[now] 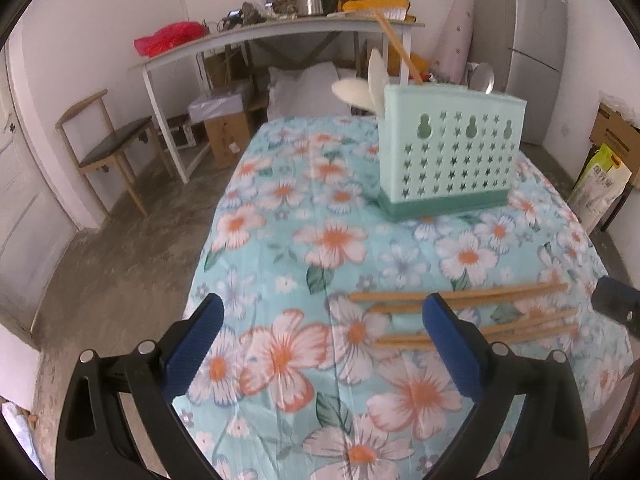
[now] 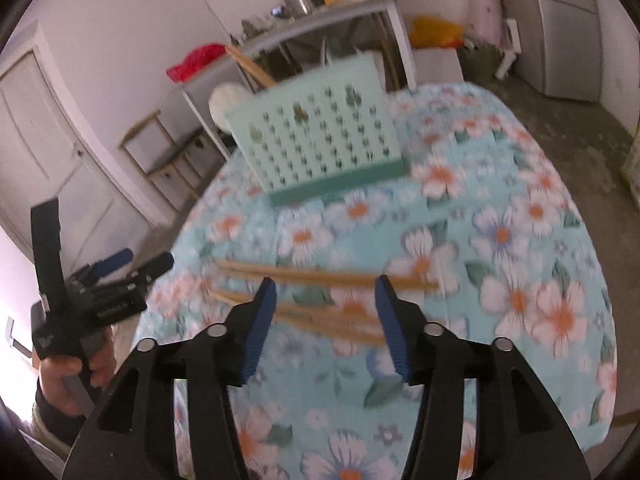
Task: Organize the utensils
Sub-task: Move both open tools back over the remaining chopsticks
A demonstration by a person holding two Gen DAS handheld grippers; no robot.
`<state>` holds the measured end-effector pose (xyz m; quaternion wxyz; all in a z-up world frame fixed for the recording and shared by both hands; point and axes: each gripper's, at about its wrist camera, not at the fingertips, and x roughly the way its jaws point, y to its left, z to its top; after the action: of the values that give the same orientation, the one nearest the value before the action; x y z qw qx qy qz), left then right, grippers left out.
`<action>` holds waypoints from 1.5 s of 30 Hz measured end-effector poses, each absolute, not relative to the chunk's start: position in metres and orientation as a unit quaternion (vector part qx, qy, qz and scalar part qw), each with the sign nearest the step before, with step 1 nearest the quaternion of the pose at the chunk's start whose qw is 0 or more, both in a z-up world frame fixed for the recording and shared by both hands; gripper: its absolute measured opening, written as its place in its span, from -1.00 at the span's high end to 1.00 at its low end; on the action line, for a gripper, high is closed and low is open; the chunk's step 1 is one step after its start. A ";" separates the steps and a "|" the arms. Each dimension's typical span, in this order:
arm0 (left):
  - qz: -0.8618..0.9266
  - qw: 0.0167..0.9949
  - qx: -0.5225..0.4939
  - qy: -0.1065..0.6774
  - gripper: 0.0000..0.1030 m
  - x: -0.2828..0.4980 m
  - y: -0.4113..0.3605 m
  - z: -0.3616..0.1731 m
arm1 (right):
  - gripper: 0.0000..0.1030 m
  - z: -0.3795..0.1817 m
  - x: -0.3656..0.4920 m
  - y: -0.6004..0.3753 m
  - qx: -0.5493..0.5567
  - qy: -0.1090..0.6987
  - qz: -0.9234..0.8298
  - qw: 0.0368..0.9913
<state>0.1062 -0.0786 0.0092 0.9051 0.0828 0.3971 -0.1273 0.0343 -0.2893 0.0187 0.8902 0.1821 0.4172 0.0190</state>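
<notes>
A few utensils already stood in the mint caddy [image 1: 448,152] at the desk's [image 1: 280,240] far edge; loose chopsticks [image 1: 460,312] lay near the near edge. Left tongs [image 1: 320,340] and right tongs [image 2: 326,320] gaped apart, empty, above them, so sorting looked partly done.

Wooden chopsticks [image 1: 460,300]; matt plastic caddy [image 1: 452,152]; floral cloth [image 1: 304,240]

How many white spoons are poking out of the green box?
2. One white spoon leans out to the left. The second white spoon stands more upright beside it. Both are at the left end of the green holder. More may be hidden inside.
</notes>
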 end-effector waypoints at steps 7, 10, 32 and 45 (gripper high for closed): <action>-0.118 0.901 0.092 0.407 -0.89 0.104 -0.079 0.002 | -0.08 0.009 0.028 -0.283 0.182 0.446 0.012 0.876; -0.116 0.903 0.095 0.403 -0.89 0.103 -0.080 0.004 | -0.08 0.006 0.029 -0.283 0.186 0.455 0.011 0.871; -0.126 0.879 0.107 0.447 -0.89 0.104 -0.073 -0.038 | -0.14 -0.015 0.029 -0.272 0.166 0.502 0.002 0.849; -0.151 0.867 0.061 0.471 -0.90 0.104 -0.060 -0.071 | -0.48 -0.038 0.025 -0.259 0.152 0.502 0.005 0.851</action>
<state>0.1044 -0.0597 -0.0709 0.8670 0.0611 0.4711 -0.1506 0.0251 -0.2592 -0.0381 0.8514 0.1523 0.5020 0.0052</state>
